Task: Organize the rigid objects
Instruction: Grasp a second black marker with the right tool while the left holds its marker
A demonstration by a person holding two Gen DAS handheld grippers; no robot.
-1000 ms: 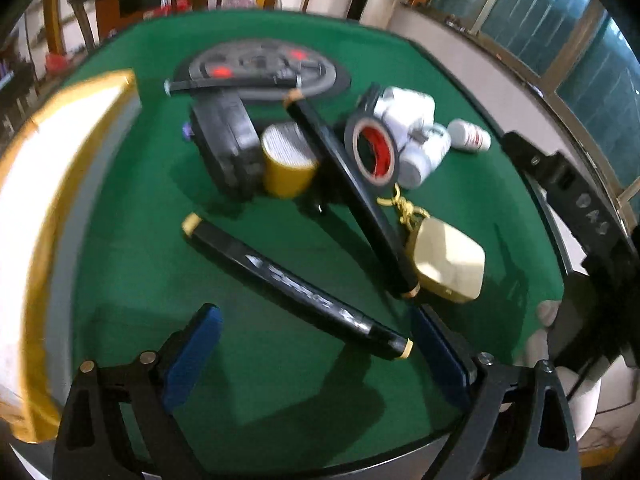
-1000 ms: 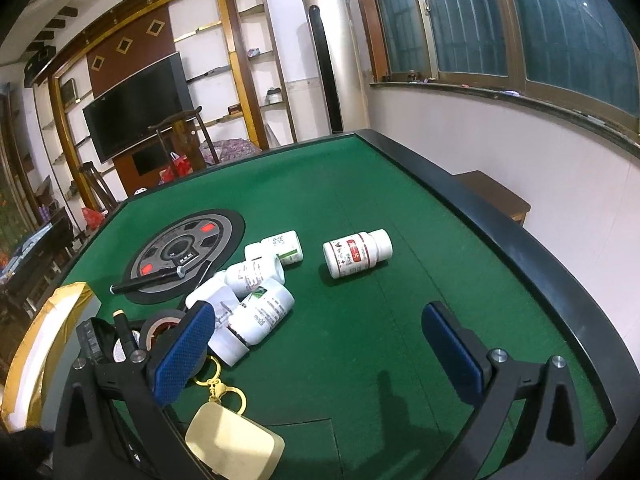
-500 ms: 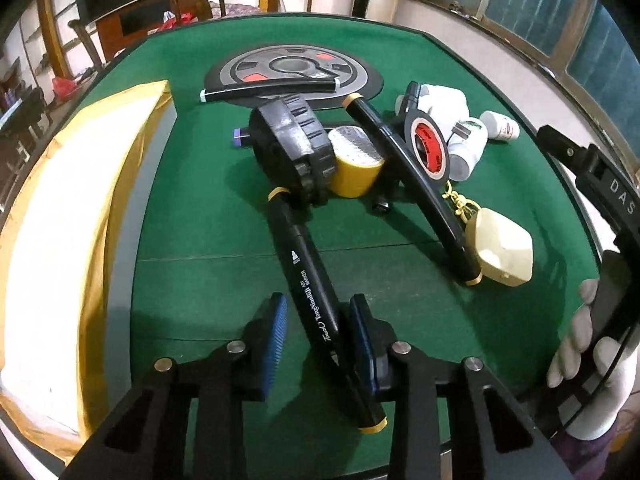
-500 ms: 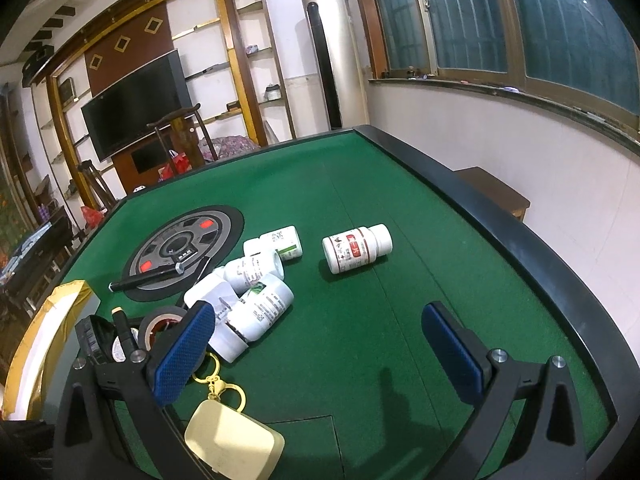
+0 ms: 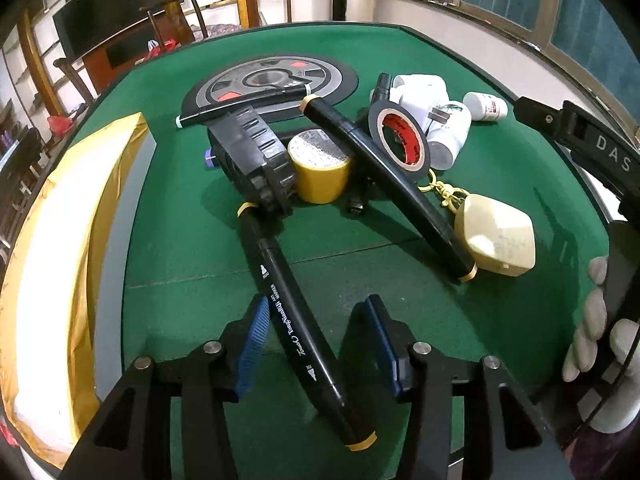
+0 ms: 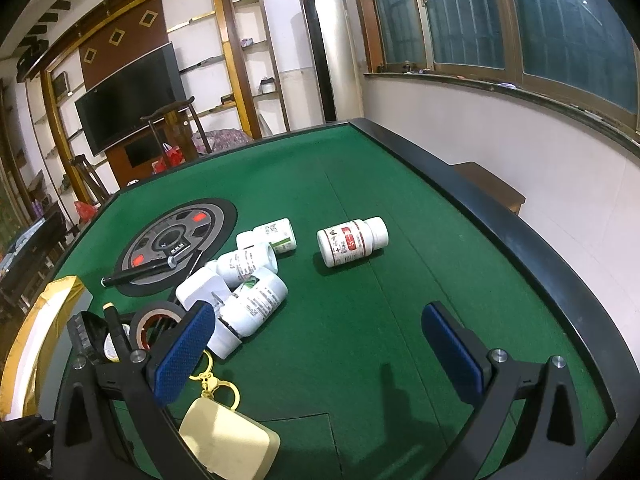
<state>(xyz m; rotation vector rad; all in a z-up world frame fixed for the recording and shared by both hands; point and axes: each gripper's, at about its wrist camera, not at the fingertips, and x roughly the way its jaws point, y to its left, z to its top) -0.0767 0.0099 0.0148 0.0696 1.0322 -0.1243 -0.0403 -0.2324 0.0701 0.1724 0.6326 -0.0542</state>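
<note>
A black marker [image 5: 294,332] with gold end bands lies on the green felt between the blue pads of my left gripper [image 5: 317,312]. The jaws are opening; the right pad stands clear of the marker and the left pad is beside it. Its far end rests against a black ribbed case [image 5: 252,160]. A second black marker [image 5: 384,176] leans over a yellow tape roll [image 5: 320,172] and a black tape roll [image 5: 400,142]. My right gripper [image 6: 318,316] hangs open over bare felt, near several white bottles [image 6: 248,280].
A cream case on a gold keyring [image 5: 500,240] lies right of the markers. One red-labelled bottle [image 6: 352,240] lies apart. A black pen [image 5: 240,106] rests on the table's round centre disc [image 5: 320,76]. A gold-edged white box [image 5: 60,240] stands at the left. A gloved hand [image 5: 592,320] shows at right.
The near marker swung from lying across the view to pointing away between the left pads. The left jaws closed around it, then parted again. The right gripper's view is unchanged.
</note>
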